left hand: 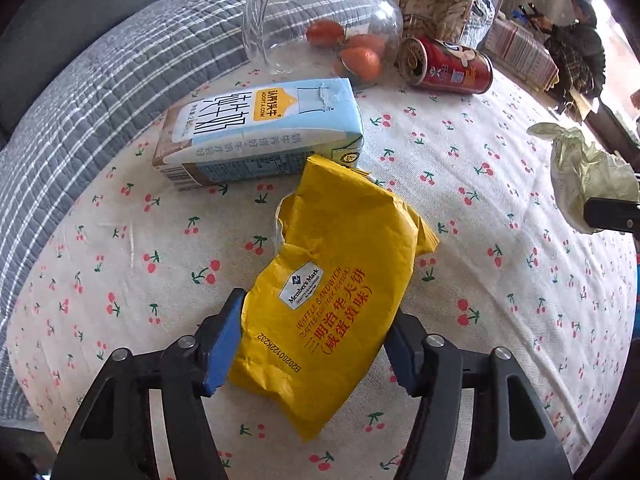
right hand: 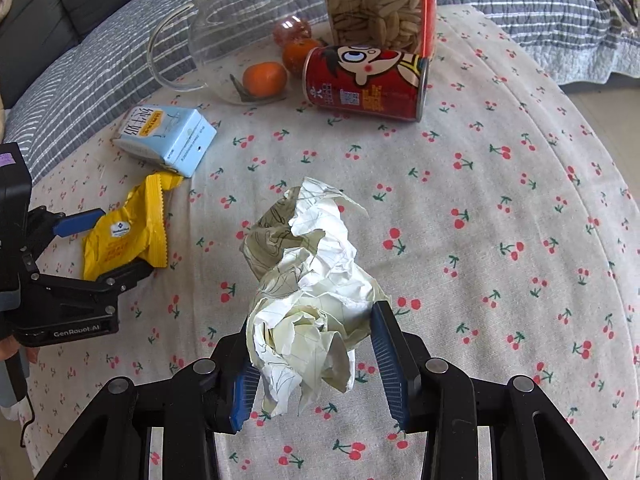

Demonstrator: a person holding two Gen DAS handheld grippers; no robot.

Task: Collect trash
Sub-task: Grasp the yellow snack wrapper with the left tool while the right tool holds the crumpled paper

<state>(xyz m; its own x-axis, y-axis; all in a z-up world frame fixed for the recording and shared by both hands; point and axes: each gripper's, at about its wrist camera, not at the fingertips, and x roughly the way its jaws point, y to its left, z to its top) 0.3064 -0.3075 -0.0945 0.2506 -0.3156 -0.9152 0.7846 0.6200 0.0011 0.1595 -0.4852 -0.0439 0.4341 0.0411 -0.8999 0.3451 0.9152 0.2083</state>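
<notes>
My left gripper [left hand: 316, 320] is shut on a yellow snack wrapper [left hand: 336, 280], its pads pressing both sides; it also shows in the right wrist view [right hand: 120, 240]. My right gripper [right hand: 312, 320] is shut on a crumpled paper ball [right hand: 308, 292], held just above the cloth; the ball shows at the right edge of the left wrist view [left hand: 584, 176]. A blue milk carton [left hand: 260, 132] lies on its side beyond the wrapper. A red can [right hand: 364, 80] lies on its side further back.
A cherry-print cloth [right hand: 500, 220] covers the surface over a grey striped quilt [left hand: 100, 80]. A glass jug [right hand: 236, 28], several tangerines [right hand: 264, 78] and a jar of seeds [right hand: 376, 0] stand at the back. A person [left hand: 576, 44] sits far right.
</notes>
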